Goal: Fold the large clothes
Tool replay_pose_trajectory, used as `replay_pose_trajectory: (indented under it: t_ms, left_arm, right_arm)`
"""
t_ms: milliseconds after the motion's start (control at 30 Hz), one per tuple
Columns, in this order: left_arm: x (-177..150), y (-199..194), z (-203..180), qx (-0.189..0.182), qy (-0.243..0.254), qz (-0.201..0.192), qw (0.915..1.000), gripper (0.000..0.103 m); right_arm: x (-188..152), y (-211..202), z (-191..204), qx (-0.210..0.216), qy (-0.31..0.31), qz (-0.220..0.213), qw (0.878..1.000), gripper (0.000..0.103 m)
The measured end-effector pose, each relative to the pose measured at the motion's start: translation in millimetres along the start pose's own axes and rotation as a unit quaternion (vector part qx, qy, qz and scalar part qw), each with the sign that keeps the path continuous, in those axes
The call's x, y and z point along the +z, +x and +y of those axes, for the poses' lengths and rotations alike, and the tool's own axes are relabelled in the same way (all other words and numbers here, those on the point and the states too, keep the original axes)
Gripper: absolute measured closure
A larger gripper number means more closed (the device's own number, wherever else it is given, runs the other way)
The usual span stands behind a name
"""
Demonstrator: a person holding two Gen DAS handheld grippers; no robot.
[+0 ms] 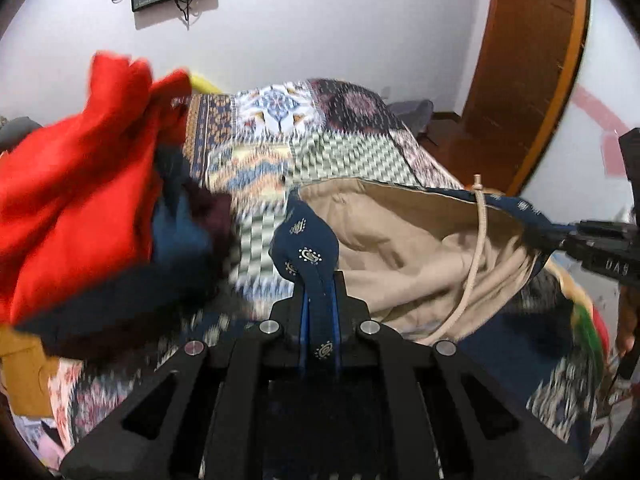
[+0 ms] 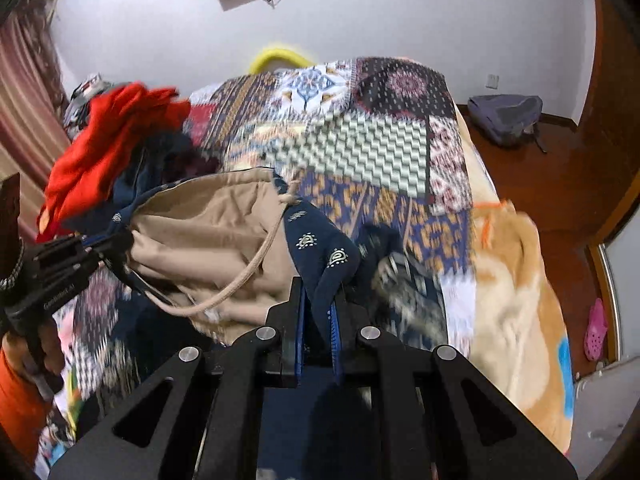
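A navy garment with small white-and-gold motifs [image 1: 306,240] and a beige lining [image 1: 404,236] hangs stretched between both grippers above the bed. My left gripper [image 1: 318,292] is shut on one end of its patterned waistband. My right gripper [image 2: 320,300] is shut on the other end of the navy garment [image 2: 320,244]. A beige drawstring [image 1: 478,248] dangles across the open beige inside [image 2: 208,232]. The right gripper [image 1: 560,240] shows at the right edge of the left wrist view, the left gripper [image 2: 108,252] at the left of the right wrist view.
A patchwork bedspread [image 2: 380,136] covers the bed. A heap of clothes topped by a red garment [image 1: 80,184] lies at the left. An orange blanket [image 2: 508,280] hangs off the bed's right side. A grey backpack [image 2: 506,118] and wooden floor lie beyond.
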State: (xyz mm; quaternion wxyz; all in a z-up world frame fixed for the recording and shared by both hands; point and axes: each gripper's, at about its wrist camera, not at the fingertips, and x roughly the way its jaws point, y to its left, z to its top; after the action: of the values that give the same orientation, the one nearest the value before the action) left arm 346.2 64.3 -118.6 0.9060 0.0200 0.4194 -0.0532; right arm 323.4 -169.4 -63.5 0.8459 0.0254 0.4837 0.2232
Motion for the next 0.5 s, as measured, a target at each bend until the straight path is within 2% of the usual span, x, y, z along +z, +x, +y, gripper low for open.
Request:
replay_pose_trajectory:
  t_ms: [100,267,367,467,500]
  left_arm:
    - [-37,1,2,0.018,0.010,0.023,0.9995,0.093]
    - [-90,21,13,0.002,-0.019,0.091,0.9956,0.087]
    - [-103,27,18,-0.024,-0.042,0.109,0.9929,0.087]
    - [-99,19,14,-0.015,-0.033,0.101,0.9943,0.084]
    - [-97,15,14,-0.012,-0.029,0.096,0.9949,0.083]
  right_arm:
    - [-24,0,-5,-0.018,-0.001,0.011,1.000,0.093]
    - [-50,0,-3,-0.056,-0.021,0.030,0.998,0.089]
    - [-53,-5,0,-0.077,-0.035,0.041,0.996,0.089]
    - [-49,-17,5,-0.077,-0.043,0.031,0.996,0.087]
    - [-44,-24,9,-0.076,-0.045,0.021,0.996,0.083]
